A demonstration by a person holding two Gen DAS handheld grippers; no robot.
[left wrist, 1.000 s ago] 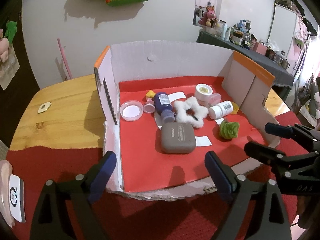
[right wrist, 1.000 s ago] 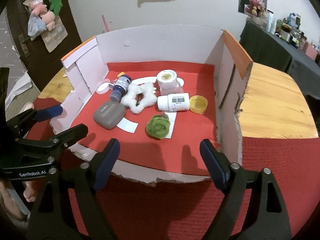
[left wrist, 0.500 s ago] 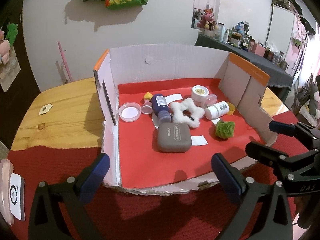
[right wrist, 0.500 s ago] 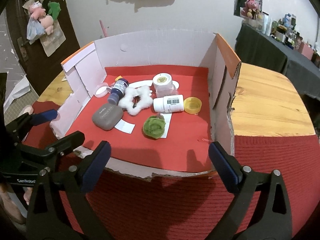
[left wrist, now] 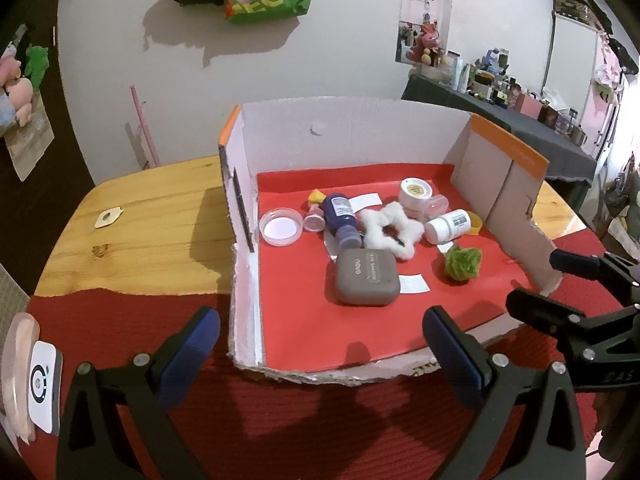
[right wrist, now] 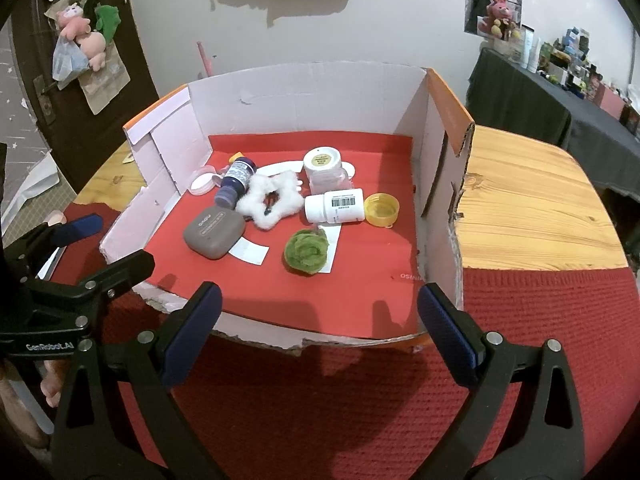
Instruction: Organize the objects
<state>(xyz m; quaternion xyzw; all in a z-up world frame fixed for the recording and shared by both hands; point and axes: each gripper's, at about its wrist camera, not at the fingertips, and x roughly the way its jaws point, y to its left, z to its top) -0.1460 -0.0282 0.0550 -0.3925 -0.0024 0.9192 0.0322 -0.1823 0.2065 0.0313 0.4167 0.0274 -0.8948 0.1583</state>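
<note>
A cut-down cardboard box [left wrist: 352, 136] [right wrist: 304, 92] with a red floor holds a cluster of small items. Among them are a grey eye-shadow case [left wrist: 366, 278] [right wrist: 214, 234], a dark blue bottle [left wrist: 340, 218] [right wrist: 236, 180], a white fluffy scrunchie [left wrist: 394, 230] [right wrist: 270, 200], a white pill bottle [left wrist: 446, 226] [right wrist: 334, 211], a green pompom [left wrist: 463, 262] [right wrist: 306, 250], a white-lidded jar [left wrist: 416, 196] [right wrist: 322, 166] and a yellow cap [right wrist: 383, 210]. My left gripper [left wrist: 318, 338] and right gripper [right wrist: 318, 308] both stand open and empty before the box's torn front edge.
The box sits on a wooden table [left wrist: 152, 216] [right wrist: 524, 204] partly covered by a red mat [left wrist: 280, 420] [right wrist: 320, 400]. A clear round lid [left wrist: 280, 226] lies by the box's left wall. A small white device [left wrist: 42, 384] rests at the left edge. White paper labels lie among the items.
Both grippers' jaws have spread wider. Both views have pulled back slightly from the box, so its contents sit farther away. The items inside have not moved.
</note>
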